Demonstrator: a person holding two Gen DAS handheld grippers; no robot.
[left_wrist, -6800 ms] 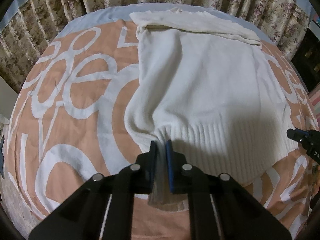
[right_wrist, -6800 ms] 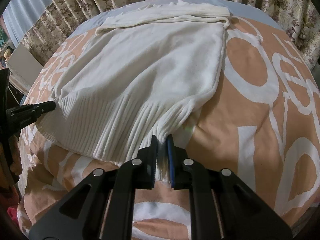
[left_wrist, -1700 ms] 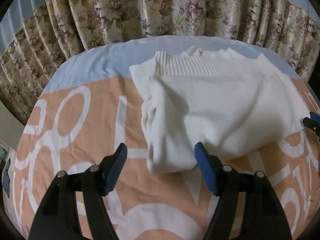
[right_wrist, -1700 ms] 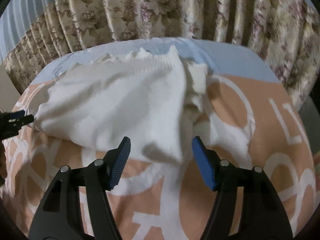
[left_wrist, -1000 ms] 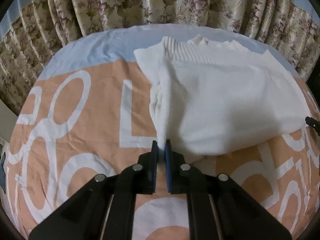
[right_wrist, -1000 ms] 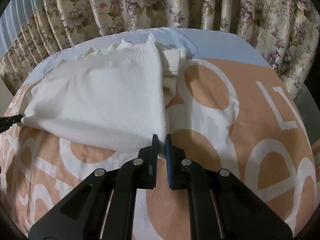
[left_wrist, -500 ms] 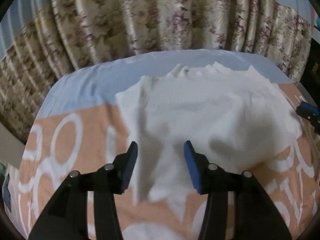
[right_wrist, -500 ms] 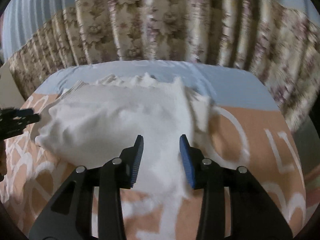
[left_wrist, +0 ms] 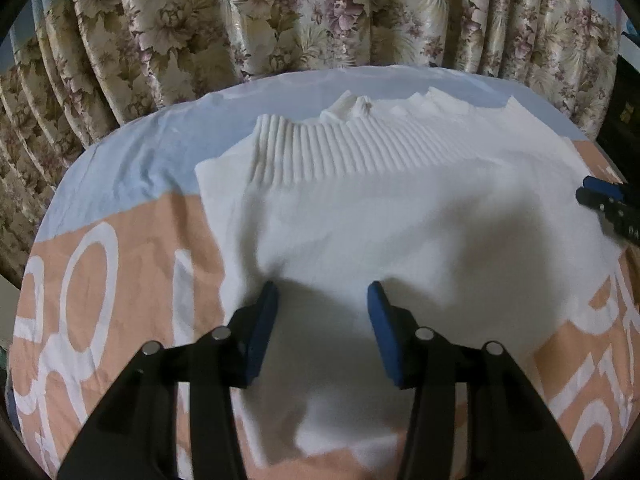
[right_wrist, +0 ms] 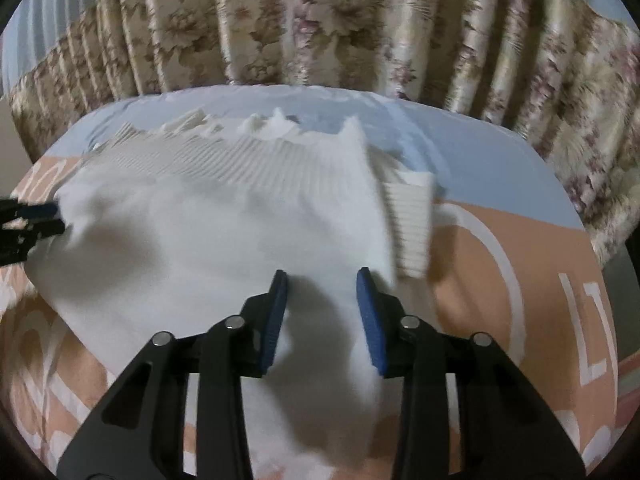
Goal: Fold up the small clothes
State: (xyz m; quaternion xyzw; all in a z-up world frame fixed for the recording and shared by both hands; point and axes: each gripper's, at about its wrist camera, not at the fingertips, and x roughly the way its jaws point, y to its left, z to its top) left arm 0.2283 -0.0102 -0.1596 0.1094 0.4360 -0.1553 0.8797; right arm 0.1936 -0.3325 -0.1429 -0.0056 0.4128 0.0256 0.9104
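Note:
A white knit sweater (left_wrist: 400,208) lies folded in half on the bed, its ribbed hem (left_wrist: 340,152) turned up to the far edge. It also shows in the right wrist view (right_wrist: 208,232), with a ribbed cuff (right_wrist: 412,224) sticking out at its right side. My left gripper (left_wrist: 322,296) is open and empty over the sweater's near left part. My right gripper (right_wrist: 322,280) is open and empty over its near right part. Each gripper's tip shows at the edge of the other's view (left_wrist: 608,204) (right_wrist: 28,220).
The bed carries an orange cover with white letters (left_wrist: 120,264) and a pale blue sheet (left_wrist: 160,152) at the far side. Floral curtains (left_wrist: 320,12) hang right behind the bed. A dark piece of furniture (left_wrist: 626,96) stands at the right.
One second ago both grippers were shut on the sweater's near fold. Both have since opened, let the cloth go and moved forward over the sweater.

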